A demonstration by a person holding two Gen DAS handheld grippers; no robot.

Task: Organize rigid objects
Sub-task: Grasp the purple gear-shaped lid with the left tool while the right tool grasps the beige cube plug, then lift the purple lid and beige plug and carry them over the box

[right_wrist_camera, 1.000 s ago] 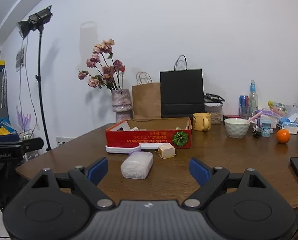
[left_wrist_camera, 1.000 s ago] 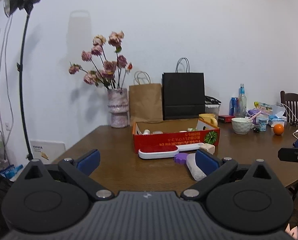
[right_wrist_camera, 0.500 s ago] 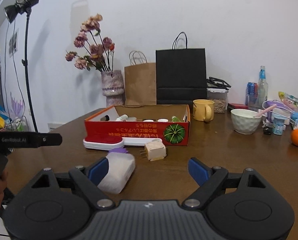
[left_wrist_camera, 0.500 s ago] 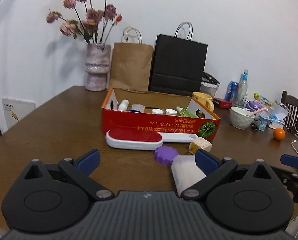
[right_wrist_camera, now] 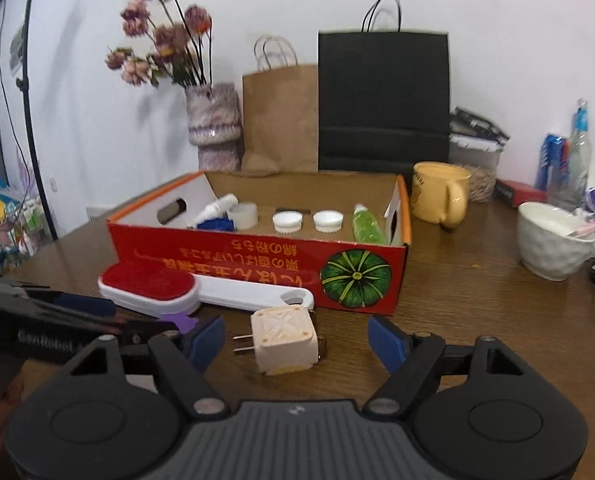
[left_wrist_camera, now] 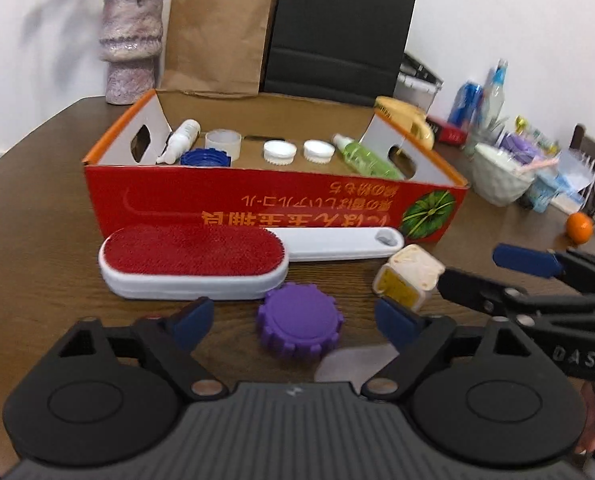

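A red cardboard box point(left_wrist_camera: 257, 204) point(right_wrist_camera: 265, 268) stands on the brown table and holds white caps, a blue cap, a white bottle and a green bottle point(left_wrist_camera: 361, 156). In front of it lie a white lint brush with a red pad point(left_wrist_camera: 193, 258) point(right_wrist_camera: 149, 284), a purple cap point(left_wrist_camera: 299, 326) and a cream plug adapter point(left_wrist_camera: 407, 276) point(right_wrist_camera: 283, 340). My left gripper point(left_wrist_camera: 297, 322) is open, its jaws either side of the purple cap. My right gripper point(right_wrist_camera: 297, 338) is open, its jaws either side of the adapter. A white plastic case point(left_wrist_camera: 349, 364) lies partly hidden under the left gripper.
Behind the box stand a vase of dried flowers point(right_wrist_camera: 213, 124), a brown paper bag point(right_wrist_camera: 279, 116) and a black bag point(right_wrist_camera: 381, 96). A yellow mug point(right_wrist_camera: 439, 196), a white bowl point(right_wrist_camera: 553, 240), bottles and an orange point(left_wrist_camera: 579, 226) sit to the right.
Both grippers have moved forward and down towards the objects before the box. The left now brackets the purple cap, the right brackets the adapter. Both stay open.
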